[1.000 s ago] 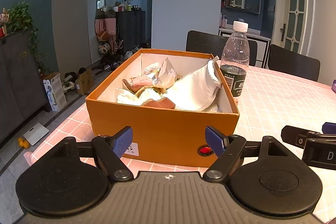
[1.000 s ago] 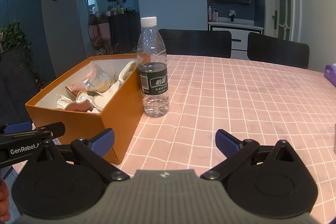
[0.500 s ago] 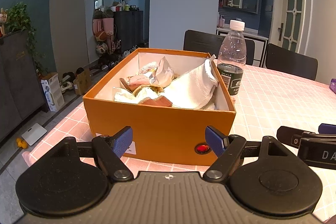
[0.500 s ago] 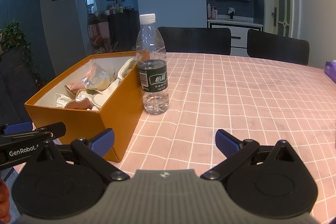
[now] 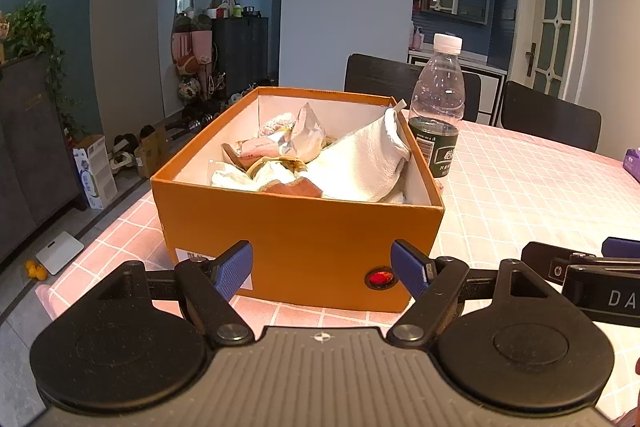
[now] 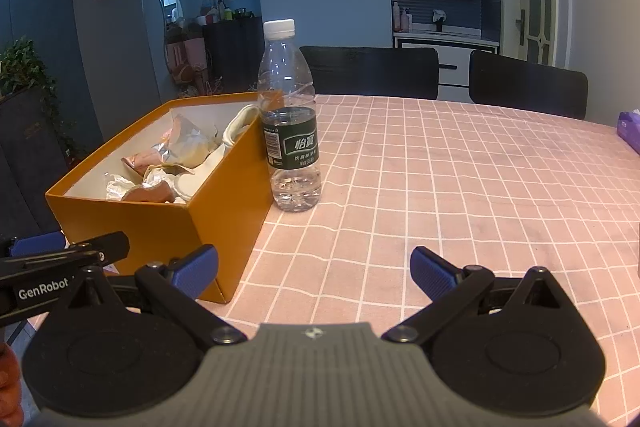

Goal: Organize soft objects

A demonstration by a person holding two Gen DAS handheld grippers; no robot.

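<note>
Pink checked cloth is covering the table [image 6: 460, 187], whose near edge is lying under both tools. Nearest the camera, the left gripper [image 5: 322, 269] is hovering with its blue pads spread apart and empty, facing the short near wall of the orange box [image 5: 304, 239]. Beside it, the right gripper [image 6: 314, 269] is also gaping wide, holding nothing, over bare cloth. Farther in, the box is sitting toward the table's left edge, carrying crumpled soft objects [image 5: 288, 163] and a white cloth [image 5: 360, 163]. Just beyond, a water bottle [image 6: 290, 119] is standing upright against the box's right wall.
</note>
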